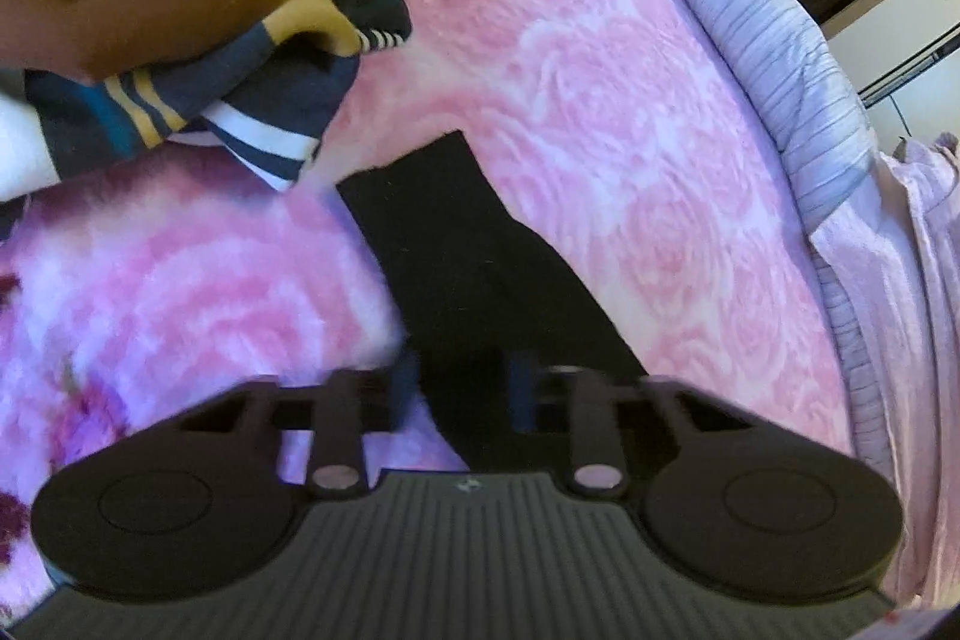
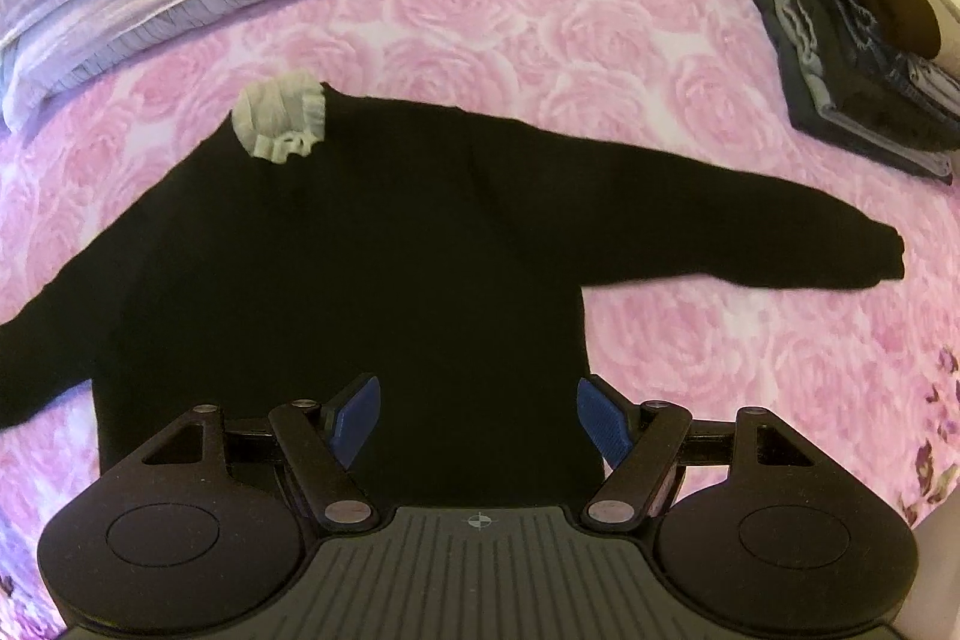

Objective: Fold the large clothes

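On the pink bed (image 2: 690,58) the black sweater (image 2: 336,256) lay flat, sleeves spread for folding, the left gripper (image 1: 462,388) clenched on a sleeve (image 1: 444,232) to carry it inward, the right gripper (image 2: 477,418) hovering released over the hem.

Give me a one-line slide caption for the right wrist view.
Open right gripper above the hem of a black sweater spread flat on a pink rose blanket.
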Demonstrator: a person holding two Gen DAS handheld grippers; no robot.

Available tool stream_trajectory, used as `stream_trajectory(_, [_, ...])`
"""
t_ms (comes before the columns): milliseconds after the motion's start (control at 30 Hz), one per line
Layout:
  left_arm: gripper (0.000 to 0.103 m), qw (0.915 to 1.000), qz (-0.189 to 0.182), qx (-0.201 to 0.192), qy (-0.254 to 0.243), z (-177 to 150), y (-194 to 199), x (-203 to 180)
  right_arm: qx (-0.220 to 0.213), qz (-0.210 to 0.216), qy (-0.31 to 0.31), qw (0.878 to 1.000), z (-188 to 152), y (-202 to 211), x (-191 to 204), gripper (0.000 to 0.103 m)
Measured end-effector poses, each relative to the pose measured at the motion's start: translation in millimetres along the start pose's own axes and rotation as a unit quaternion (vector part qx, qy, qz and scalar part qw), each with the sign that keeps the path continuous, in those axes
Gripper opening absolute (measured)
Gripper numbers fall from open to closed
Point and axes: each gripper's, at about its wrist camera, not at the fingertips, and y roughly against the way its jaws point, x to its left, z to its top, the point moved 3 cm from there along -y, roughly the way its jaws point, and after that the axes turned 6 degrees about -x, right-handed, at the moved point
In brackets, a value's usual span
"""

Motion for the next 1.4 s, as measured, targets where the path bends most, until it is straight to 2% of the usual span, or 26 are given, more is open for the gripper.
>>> stream_trajectory(33, [0.004,1.0000,-0.001,0.000,0.004,1,0,1,-0.001,-0.002,-0.003,1.000,-2,0,-3,0.070])
stream_trajectory(100, [0.003,0.9998,-0.003,-0.019,-0.008,3,11,-8,-0.002,-0.004,-0.010,1.000,-4,3,-10,0.070])
stream_trajectory(200, [0.001,0.9952,-0.027,-0.052,-0.079,2,36,-46,-0.008,-0.007,-0.021,1.000,-6,9,-27,0.070])
stream_trajectory(233, [0.001,0.9914,-0.047,-0.062,-0.106,-1,48,-65,-0.010,-0.008,-0.025,1.000,-7,11,-33,0.070])
stream_trajectory(300, [0.000,0.9778,-0.094,-0.077,-0.171,-15,74,-110,-0.013,-0.012,-0.038,0.999,-9,14,-49,0.070])
stream_trajectory(400, [0.000,0.9392,-0.190,-0.093,-0.271,-54,119,-189,-0.017,-0.015,-0.058,0.998,-11,15,-73,0.070])
stream_trajectory(433, [0.000,0.9199,-0.228,-0.096,-0.304,-76,137,-220,-0.018,-0.016,-0.064,0.998,-12,15,-81,0.070])
stream_trajectory(500, [0.000,0.8868,-0.292,-0.089,-0.347,-118,164,-265,-0.022,-0.015,-0.075,0.997,-11,14,-96,0.070])
stream_trajectory(533, [0.000,0.8656,-0.331,-0.083,-0.366,-148,179,-289,-0.024,-0.013,-0.079,0.996,-10,15,-103,0.070])
stream_trajectory(567, [0.000,0.8478,-0.364,-0.073,-0.378,-173,190,-306,-0.026,-0.011,-0.082,0.996,-10,15,-109,0.070])
stream_trajectory(633, [0.002,0.8042,-0.430,-0.038,-0.408,-238,208,-333,-0.029,-0.007,-0.085,0.996,-12,13,-122,0.070])
stream_trajectory(667, [0.006,0.7893,-0.448,-0.018,-0.420,-267,210,-340,-0.028,-0.007,-0.085,0.996,-13,12,-129,0.070])
stream_trajectory(700, [0.008,0.7785,-0.455,0.003,-0.432,-297,208,-343,-0.025,-0.007,-0.085,0.996,-14,10,-136,0.070])
stream_trajectory(733, [0.020,0.7709,-0.455,0.031,-0.445,-327,201,-343,-0.022,-0.008,-0.087,0.996,-16,6,-143,0.070])
stream_trajectory(767, [0.038,0.7633,-0.445,0.060,-0.465,-358,190,-339,-0.018,-0.009,-0.090,0.996,-19,2,-150,0.070])
stream_trajectory(800, [0.038,0.7574,-0.426,0.071,-0.489,-382,178,-333,-0.011,-0.008,-0.094,0.995,-22,-4,-158,0.070])
stream_trajectory(867, [0.036,0.7549,-0.365,0.090,-0.537,-419,153,-310,0.006,-0.007,-0.099,0.995,-31,-16,-169,0.070])
stream_trajectory(933, [0.035,0.7635,-0.311,0.106,-0.556,-427,135,-283,0.015,0.000,-0.099,0.995,-38,-26,-176,0.070])
stream_trajectory(1033, [0.034,0.7697,-0.266,0.094,-0.573,-411,128,-251,0.015,0.021,-0.102,0.994,-46,-39,-179,0.070])
stream_trajectory(1133, [0.034,0.7782,-0.231,0.064,-0.580,-376,124,-236,0.009,0.047,-0.113,0.992,-47,-52,-180,0.069])
stream_trajectory(1200, [0.034,0.7885,-0.209,0.045,-0.577,-353,118,-237,-0.008,0.057,-0.128,0.990,-44,-61,-184,0.069])
stream_trajectory(1267, [0.034,0.7975,-0.186,0.031,-0.573,-332,109,-239,-0.035,0.069,-0.169,0.983,-42,-72,-201,0.069])
stream_trajectory(1300, [0.034,0.8036,-0.178,0.028,-0.567,-324,107,-241,-0.053,0.075,-0.193,0.977,-42,-77,-211,0.069])
stream_trajectory(1333, [0.034,0.8140,-0.172,0.030,-0.554,-314,106,-241,-0.070,0.079,-0.223,0.969,-38,-81,-227,0.069])
stream_trajectory(1400, [0.034,0.8320,-0.165,0.038,-0.528,-303,105,-239,-0.103,0.086,-0.289,0.948,-35,-91,-265,0.066])
